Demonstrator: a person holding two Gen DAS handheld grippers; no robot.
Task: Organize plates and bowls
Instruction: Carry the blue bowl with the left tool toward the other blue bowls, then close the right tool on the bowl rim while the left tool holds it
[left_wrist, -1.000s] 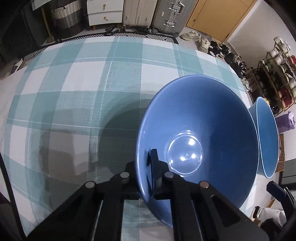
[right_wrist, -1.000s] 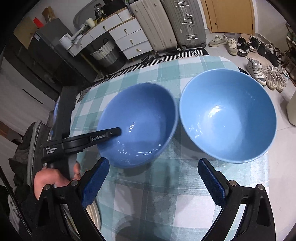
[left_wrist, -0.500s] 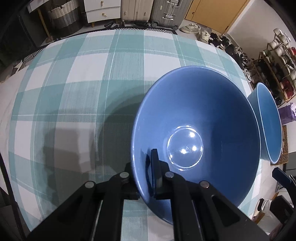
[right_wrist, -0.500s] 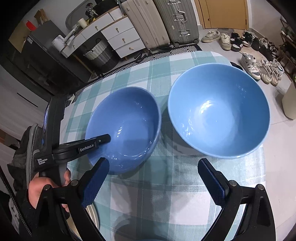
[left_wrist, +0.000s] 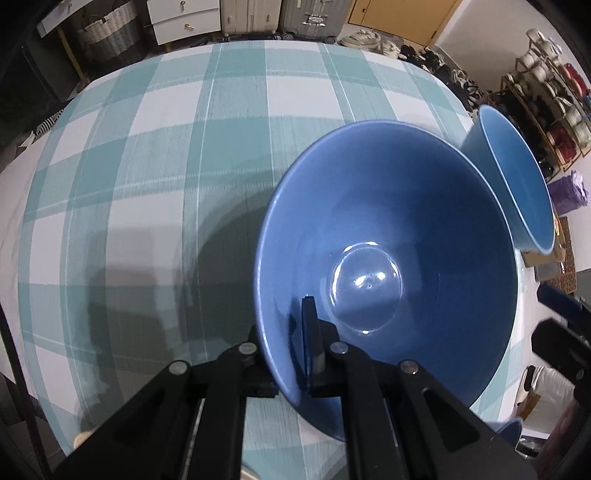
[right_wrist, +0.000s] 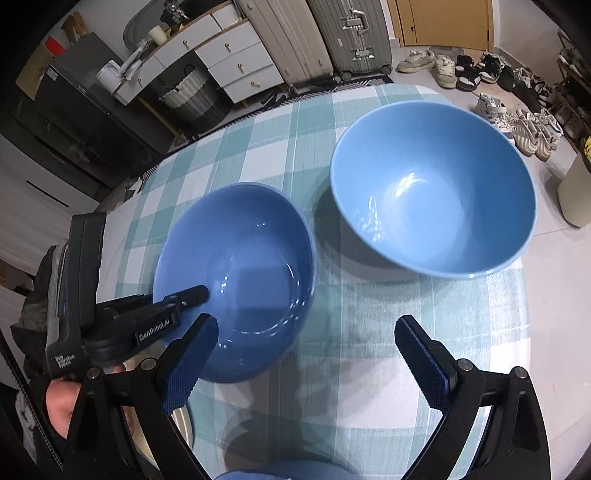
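- Gripping the near rim of the darker blue bowl (left_wrist: 388, 266), our left gripper (left_wrist: 308, 347) has its jaws pinched tight, one finger inside the wall and one outside.
- We see that bowl over the checked tablecloth (left_wrist: 155, 177), left of the lighter blue bowl (right_wrist: 432, 184); a strip of cloth shows between them in the right wrist view.
- Our right gripper (right_wrist: 306, 354) hangs spread wide over bare cloth in front of both bowls, holding nothing.
- We have open cloth to the left and beyond the held bowl; the lighter bowl sits close to the table's right edge, with floor and shoes (right_wrist: 524, 122) past it.
- We get the pinch on the rim only from the left wrist view; only the right wrist view shows the hand (right_wrist: 62, 402) behind the left gripper, a metal rim (right_wrist: 183, 421) below it and a blue rim (right_wrist: 280, 472) at the bottom edge.
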